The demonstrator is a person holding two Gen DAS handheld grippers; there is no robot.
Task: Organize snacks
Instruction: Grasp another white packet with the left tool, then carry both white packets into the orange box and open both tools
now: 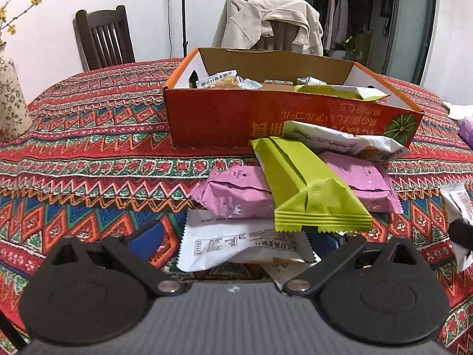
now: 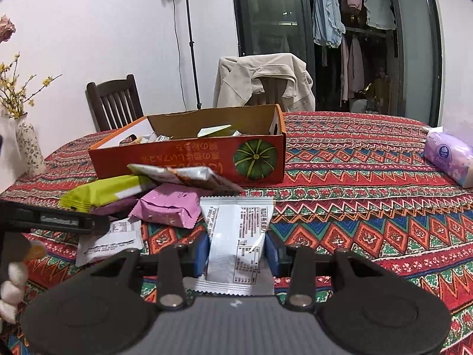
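1. Surface: table under a red/blue/green zigzag-pattern tablecloth (image 2: 354, 177), fills both views.
2. Room: white wall, dark wooden chair (image 2: 113, 100), second chair w/ beige jacket (image 2: 263, 80) draped over it, light stand (image 2: 189, 44), glass door w/ clothes hanging behind. Floral vase (image 1: 10, 97) w/ yellow-flower twigs at table's left edge; purple tissue pack (image 2: 449, 156) far right.
3. Orange cardboard box (image 1: 236, 115), pumpkin print on front, open top, a few snacks already inside.
4. Snack pile just in front of box: green packet (image 1: 307, 186) lying over two pink packets (image 1: 236, 192), white/orange one leaning against box.
5. Right gripper (image 2: 236, 248): blue pads pinching a white packet (image 2: 236, 230) from both sides, near the pile.
6. Left gripper (image 1: 233, 239): fingers spread wide, another white packet (image 1: 236, 245) lies between them, pads not pressing it.
7. Hard to see: box contents mostly hidden by front wall; print on packets too small to read; left gripper's right pad partly covered by green packet; fisheye corners black.
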